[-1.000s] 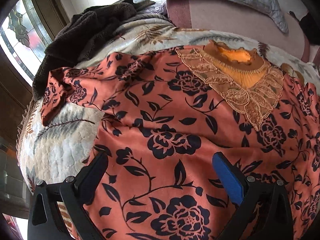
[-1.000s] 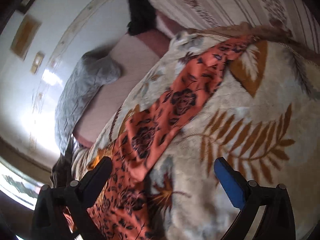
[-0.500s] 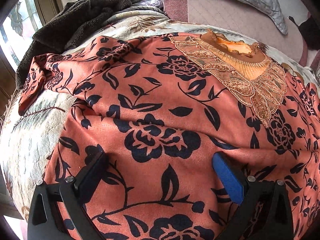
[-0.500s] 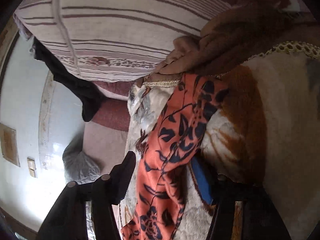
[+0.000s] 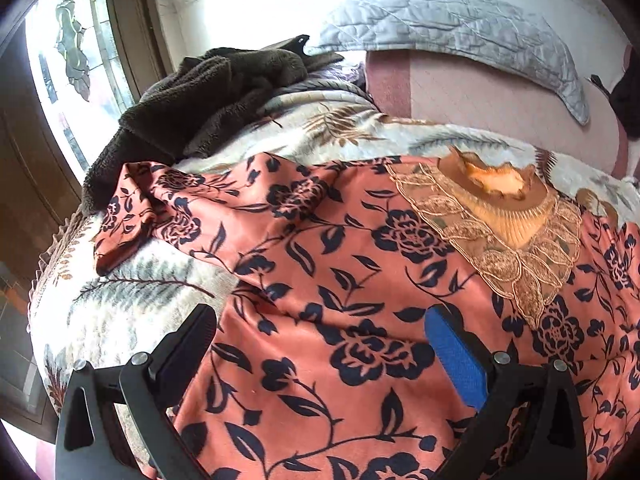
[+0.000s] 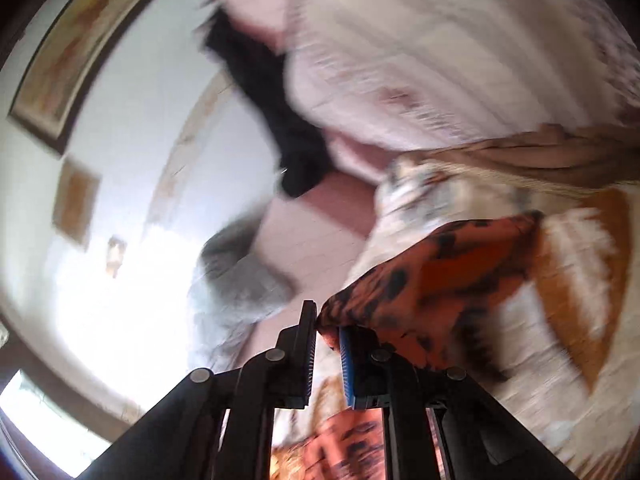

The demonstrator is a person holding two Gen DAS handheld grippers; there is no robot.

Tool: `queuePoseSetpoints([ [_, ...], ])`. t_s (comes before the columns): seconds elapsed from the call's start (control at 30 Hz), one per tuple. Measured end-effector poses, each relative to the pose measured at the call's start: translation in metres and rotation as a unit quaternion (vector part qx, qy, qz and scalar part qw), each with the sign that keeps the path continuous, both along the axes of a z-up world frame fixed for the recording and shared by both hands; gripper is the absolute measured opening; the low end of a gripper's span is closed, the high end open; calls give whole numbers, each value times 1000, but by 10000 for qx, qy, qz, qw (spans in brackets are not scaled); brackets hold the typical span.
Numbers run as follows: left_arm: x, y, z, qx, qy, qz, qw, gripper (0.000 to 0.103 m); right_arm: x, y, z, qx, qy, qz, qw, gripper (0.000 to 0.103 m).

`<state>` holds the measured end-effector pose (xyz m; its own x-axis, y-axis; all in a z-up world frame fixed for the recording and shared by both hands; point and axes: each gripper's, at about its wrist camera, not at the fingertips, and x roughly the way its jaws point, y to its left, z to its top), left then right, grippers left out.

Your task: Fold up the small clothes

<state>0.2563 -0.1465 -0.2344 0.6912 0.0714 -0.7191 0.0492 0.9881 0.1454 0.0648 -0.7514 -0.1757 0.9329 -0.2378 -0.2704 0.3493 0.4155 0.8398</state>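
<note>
An orange dress with dark blue flowers [image 5: 340, 280] and a gold lace collar [image 5: 500, 232] lies spread on a leaf-patterned bedspread [image 5: 132, 300]. Its left sleeve [image 5: 136, 216] is bunched near the bed's left edge. My left gripper [image 5: 320, 340] is open and empty, hovering over the dress's left side. In the blurred right wrist view, my right gripper [image 6: 326, 332] is shut on the dress's other sleeve [image 6: 432, 276], which it holds lifted off the bedspread [image 6: 580, 320].
A dark brown fleece blanket [image 5: 192, 96] is heaped at the bed's far left corner by a window [image 5: 68, 60]. A grey quilted pillow [image 5: 460, 28] rests on the pink headboard [image 5: 480, 92]. A striped pillow [image 6: 440, 48] and a tan cloth [image 6: 540, 156] lie beyond the held sleeve.
My right gripper has closed on the sleeve it was straddling and lifted it, swinging fast. My left gripper has pulled back and up from the dress, staying open.
</note>
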Motion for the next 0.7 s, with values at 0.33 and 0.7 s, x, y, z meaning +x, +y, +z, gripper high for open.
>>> queuePoseSetpoints([
  [0.33, 9, 87, 28, -271, -343, 911, 9949, 103, 138, 245, 55, -789, 342, 2533, 9636, 12],
  [0.7, 13, 161, 32, -560, -416, 1590, 9848, 103, 233, 436, -69, 587, 1457, 4578, 8751, 81],
])
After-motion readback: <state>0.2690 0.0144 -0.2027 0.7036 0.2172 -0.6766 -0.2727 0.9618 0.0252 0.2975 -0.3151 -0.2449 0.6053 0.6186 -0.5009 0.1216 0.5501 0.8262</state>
